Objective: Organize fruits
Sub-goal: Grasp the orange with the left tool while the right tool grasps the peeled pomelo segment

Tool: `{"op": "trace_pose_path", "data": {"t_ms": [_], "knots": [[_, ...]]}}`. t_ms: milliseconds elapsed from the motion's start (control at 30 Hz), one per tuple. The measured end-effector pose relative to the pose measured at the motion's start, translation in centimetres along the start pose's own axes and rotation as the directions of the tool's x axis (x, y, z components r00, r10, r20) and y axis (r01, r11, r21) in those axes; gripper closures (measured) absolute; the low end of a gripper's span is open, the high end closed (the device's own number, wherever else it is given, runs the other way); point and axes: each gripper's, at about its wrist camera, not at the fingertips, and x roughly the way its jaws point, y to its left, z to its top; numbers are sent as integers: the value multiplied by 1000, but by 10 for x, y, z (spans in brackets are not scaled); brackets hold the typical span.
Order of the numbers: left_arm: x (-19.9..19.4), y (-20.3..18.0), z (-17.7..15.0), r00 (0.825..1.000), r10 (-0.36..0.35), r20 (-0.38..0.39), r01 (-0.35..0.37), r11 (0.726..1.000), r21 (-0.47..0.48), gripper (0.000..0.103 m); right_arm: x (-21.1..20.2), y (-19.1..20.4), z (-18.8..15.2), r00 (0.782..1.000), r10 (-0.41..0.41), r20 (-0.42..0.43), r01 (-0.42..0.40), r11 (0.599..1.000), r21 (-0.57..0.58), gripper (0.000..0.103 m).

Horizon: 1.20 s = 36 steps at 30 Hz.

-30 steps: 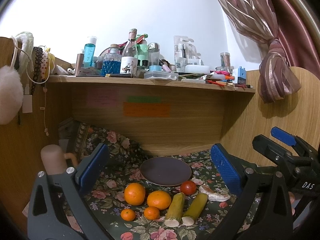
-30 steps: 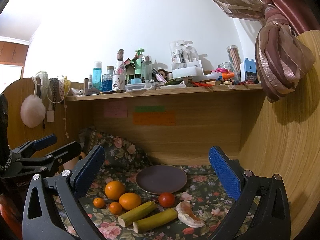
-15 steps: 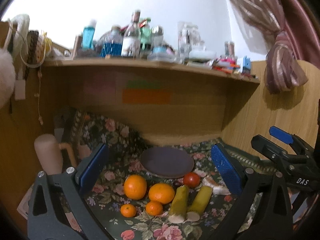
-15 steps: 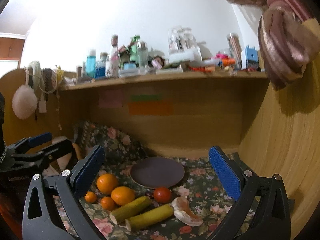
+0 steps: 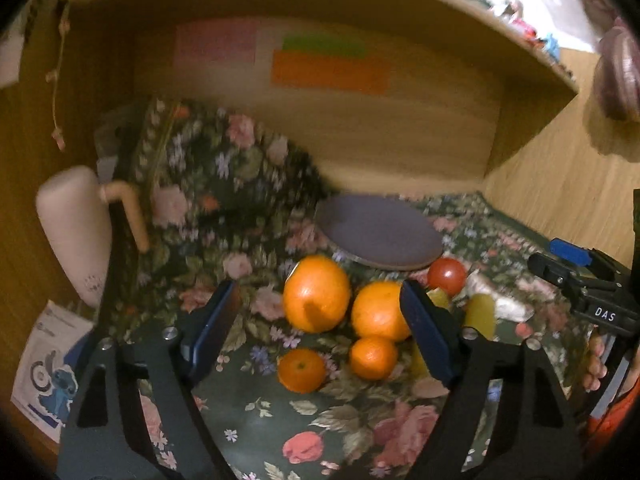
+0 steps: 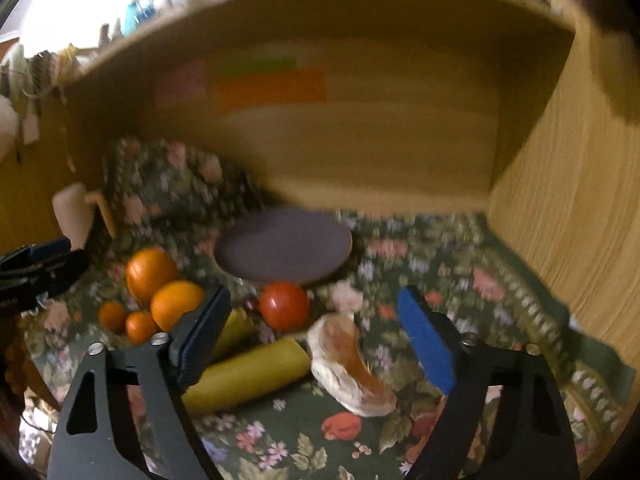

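- Two large oranges (image 5: pixel 316 294) (image 5: pixel 378 312): round, glossy, side by side at centre of the left wrist view, on the floral cloth.
- Two small tangerines (image 5: pixel 302 371) (image 5: pixel 373 358): just below the oranges, nearer the lens.
- Red tomato (image 6: pixel 285 306): round, shiny, centre of the right wrist view, just below the plate's near edge.
- Two yellow banana pieces (image 6: pixel 244 376) (image 6: pixel 234 330): cut ends, lying tilted, lower centre-left.
- Peeled citrus segment (image 6: pixel 352 368): orange flesh in white pith, lower centre, just right of the banana.
- Plate (image 6: pixel 284 246): dark, round, bare, mid-frame behind the fruit.
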Motion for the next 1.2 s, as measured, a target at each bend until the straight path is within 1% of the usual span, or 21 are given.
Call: {"op": "trace_pose_path", "data": {"t_ms": [67,100,133,233,333,400,433,533,767,1067,1133,1167,1200], "knots": [[9,3,-3,1000,3,-29,-2,1000,5,21,10,-3,-5,999,0,-47,0,1000,0,31],[14,4,-4,999,0,-44,1,1000,7,24,14,-5,-7,997,-3,-72,3,1000,-2,34],[18,6,-5,998,-5,-59,6,1000,9,28,18,-8,-10,995,-1,-95,1,1000,-2,35],[29,8,-6,994,-26,-103,27,1000,8,33,26,-11,-16,988,15,-156,-15,1000,4,37],[39,10,-5,991,-39,-131,40,999,4,33,34,-15,-20,980,6,-199,-8,1000,-6,37],[46,10,-5,988,-48,-146,48,999,3,33,37,-18,-21,973,9,-230,-11,1000,-6,43],[48,9,-4,987,-49,-150,50,999,3,33,39,-19,-22,969,17,-246,-19,1000,-4,44],[56,9,-4,986,-51,-162,53,999,5,33,41,-23,-28,957,29,-289,-32,999,-6,45],[77,12,-3,979,-60,-194,58,998,-14,33,55,-23,-31,947,-2,-322,-4,1000,-20,45],[102,14,2,970,-73,-233,64,997,-45,33,75,-17,-23,937,-23,-348,-11,995,-95,45],[106,15,2,972,-59,-227,49,998,-48,33,77,-18,-23,938,-15,-346,-17,996,-90,45],[107,15,2,974,-56,-219,46,998,-47,33,77,-19,-22,939,-15,-342,-15,996,-85,48],[108,15,2,975,-52,-216,43,998,-47,34,78,-19,-22,940,-16,-340,-13,996,-83,54]]}}
